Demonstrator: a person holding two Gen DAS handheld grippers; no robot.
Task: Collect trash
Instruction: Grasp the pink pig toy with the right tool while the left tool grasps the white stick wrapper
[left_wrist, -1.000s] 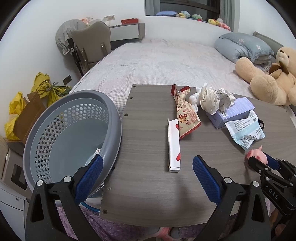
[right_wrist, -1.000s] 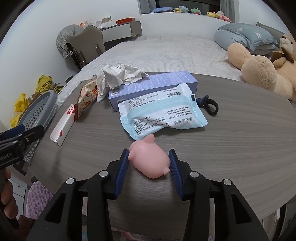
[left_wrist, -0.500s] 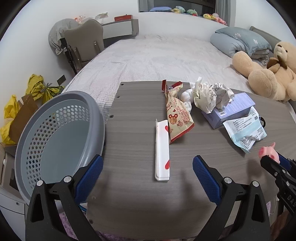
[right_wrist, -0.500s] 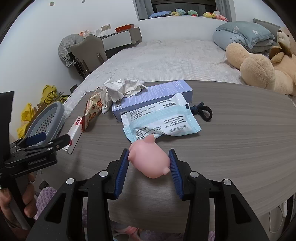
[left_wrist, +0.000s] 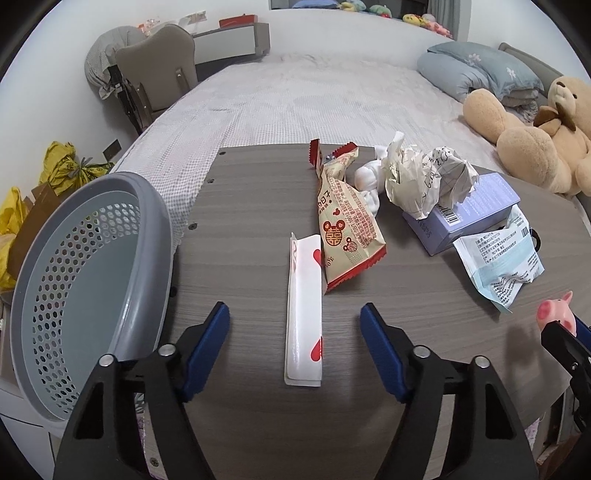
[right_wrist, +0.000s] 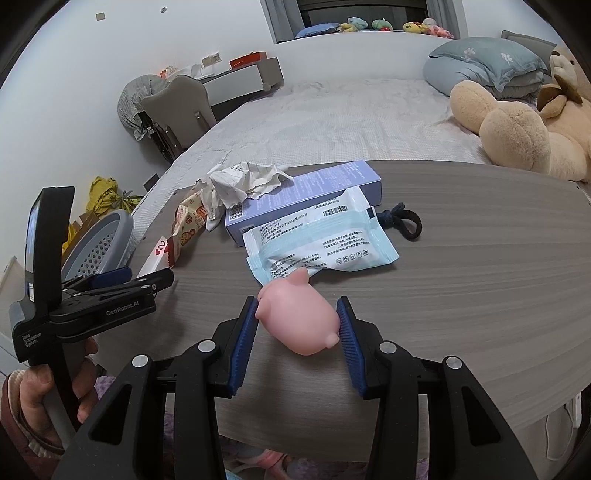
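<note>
The left tongs (left_wrist: 293, 325) hung over the near edge of the grey wood-grain tabletop (left_wrist: 240, 229), their blue pads closing on either side of a long white wrapper with red hearts (left_wrist: 303, 314) but not touching it. That wrapper lay flat, running from the near edge toward the middle, its far end just beside a beige and red snack packet (left_wrist: 345, 221). Beyond the packet, toward the far edge, sat crumpled white paper (left_wrist: 424, 177), resting partly on a lavender box (left_wrist: 476, 210). A sealed mask pack in white and pale blue (left_wrist: 498, 266) lay against the box on the side nearer the right edge, with a dark hair tie (right_wrist: 402, 221) just past it. A grey perforated basket (left_wrist: 74, 295) stood off the tabletop's left edge, tilted, its rim beside that edge. The right tongs (right_wrist: 297, 325) were clamped on a pink pig toy (right_wrist: 303, 317) above the near edge, both pads pressed to its sides. A hand (right_wrist: 48, 391) gripped the left tool's handle.
</note>
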